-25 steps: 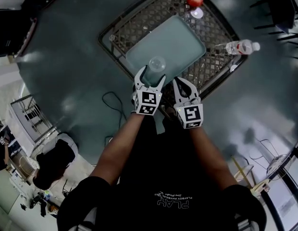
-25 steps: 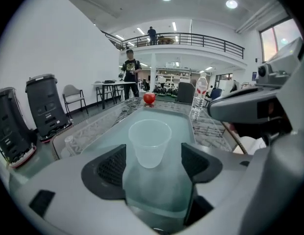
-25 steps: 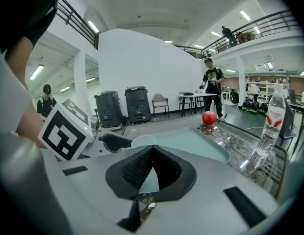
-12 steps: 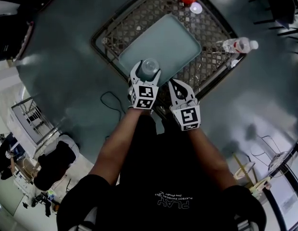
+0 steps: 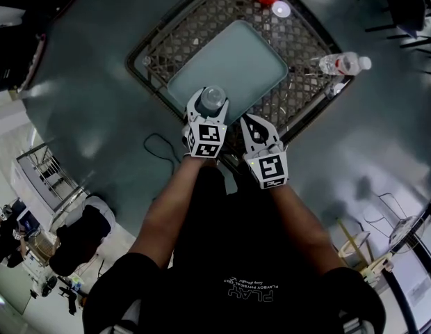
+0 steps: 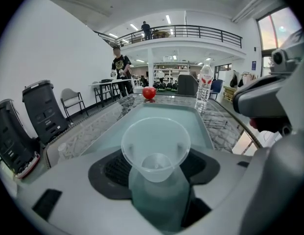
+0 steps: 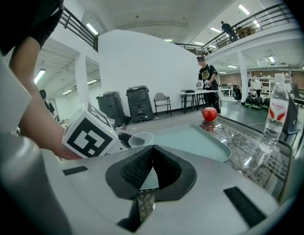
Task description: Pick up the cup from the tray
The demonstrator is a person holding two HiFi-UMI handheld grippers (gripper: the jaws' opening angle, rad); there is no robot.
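My left gripper (image 5: 209, 101) was closing its jaws around the cup (image 6: 155, 148), which stood upright between the pads at the near edge of the tray (image 5: 243, 54). I could not yet see them squeeze it. My right gripper (image 5: 250, 120) hung just beside, jaws together and empty.

Black T-shirt (image 5: 201, 256), pale chest print (image 5: 251, 289); black-white marker cubes (image 5: 205, 138).
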